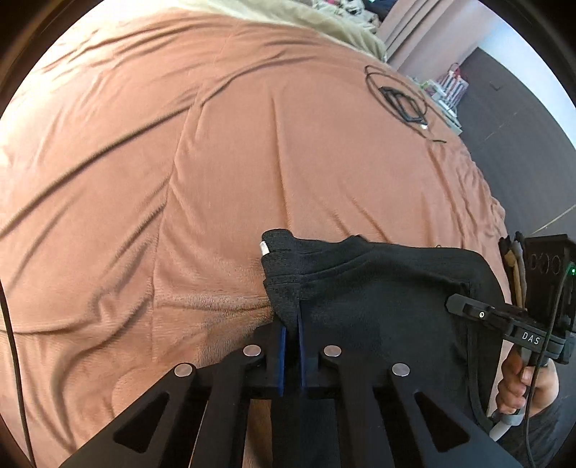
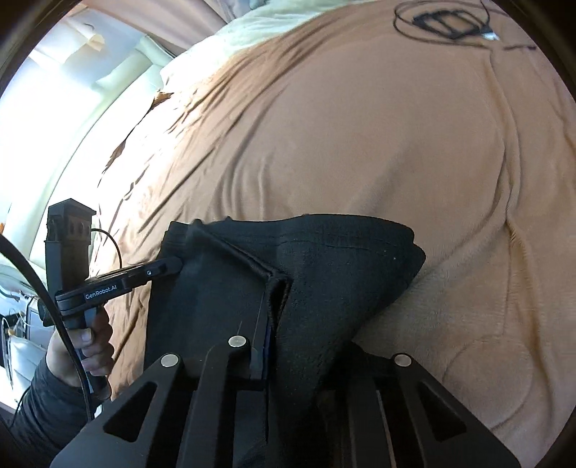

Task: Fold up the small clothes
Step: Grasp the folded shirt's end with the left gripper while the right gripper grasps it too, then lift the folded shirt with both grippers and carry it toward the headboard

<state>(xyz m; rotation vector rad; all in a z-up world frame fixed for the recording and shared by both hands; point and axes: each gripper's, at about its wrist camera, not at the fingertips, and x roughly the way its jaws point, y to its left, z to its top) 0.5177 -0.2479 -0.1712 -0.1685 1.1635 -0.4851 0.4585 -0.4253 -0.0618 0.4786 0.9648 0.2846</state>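
Gripping the black garment [image 1: 378, 288] at two spots, the person is at the pick-up step of a fold. Left claw [image 1: 291, 325] is pinched narrow on a bunched edge of the cloth near its waistband end; right claw [image 2: 268, 316] is clamped on a seam edge on the other side, w/ fabric draped over one of its fingers. Garment lies on the pink-brown bed blanket [image 1: 216, 162], near the front edge, partly lifted between both claws.

Next move, by judgement: raise and spread both corners so the cloth hangs flat, then carry one side over the other and lay it down. Needs both grips kept tight & even tension; soft knit could slip or bunch.

Around: a coiled black cable [image 1: 396, 97] lies well apart, far across the bed, not in the way. Pale bedding [image 2: 252, 32] sits at the far end. Blanket wrinkles may hinder a flat lay.
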